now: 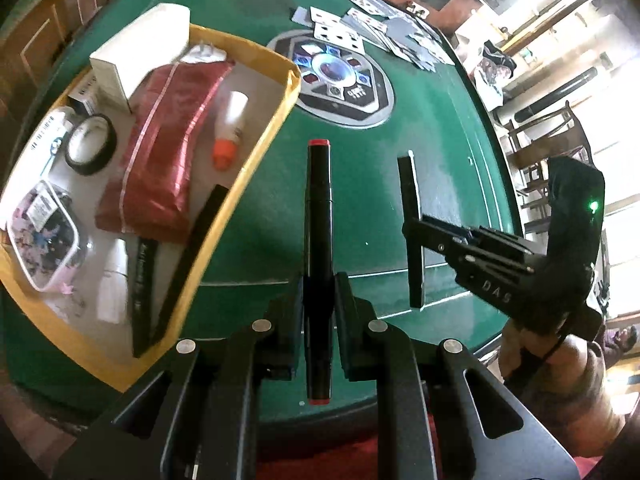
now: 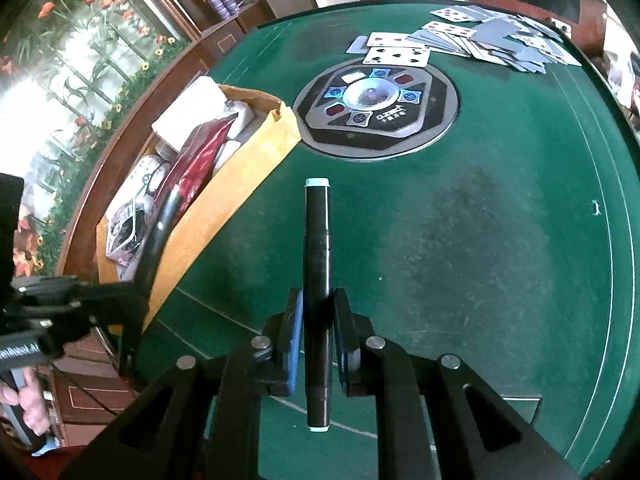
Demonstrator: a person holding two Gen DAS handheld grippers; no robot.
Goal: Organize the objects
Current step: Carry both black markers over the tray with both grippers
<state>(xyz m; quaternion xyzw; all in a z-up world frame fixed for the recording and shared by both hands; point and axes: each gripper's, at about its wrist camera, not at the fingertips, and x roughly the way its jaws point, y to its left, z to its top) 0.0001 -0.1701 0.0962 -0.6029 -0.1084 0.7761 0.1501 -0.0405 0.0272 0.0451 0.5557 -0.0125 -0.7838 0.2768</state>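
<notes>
The green tabletop (image 2: 480,240) in front of you runs broad and bare to its curved far and right edges, broken only by the round console (image 2: 376,108) set into its middle and the spread of playing cards (image 2: 472,40) beyond it near the far rim. To your left, the yellow-walled box (image 1: 244,184) stands close to the tabletop's left edge, its near long wall angled towards you; inside it lie a red foil pouch (image 1: 164,152), a white tube with an orange cap (image 1: 230,128), a roll of black tape (image 1: 91,144), a white carton (image 1: 140,48) propped at the far end, and a black pen (image 1: 140,280) along the near wall. Your left claw (image 1: 319,308) is clamped on a black marker with red end caps (image 1: 318,216), gripping it near mid-length so it points straight ahead over the felt, just right of the box wall. Your right claw (image 2: 318,320) is likewise closed around a black marker with pale teal end caps (image 2: 317,248), which points forward towards the console. In the left camera, the right claw (image 1: 414,232) comes in from the right side, held above the tabletop, level with and near your left one. Your left hand (image 2: 24,396) shows at the lower left of the right camera, wrapped around its grip.
</notes>
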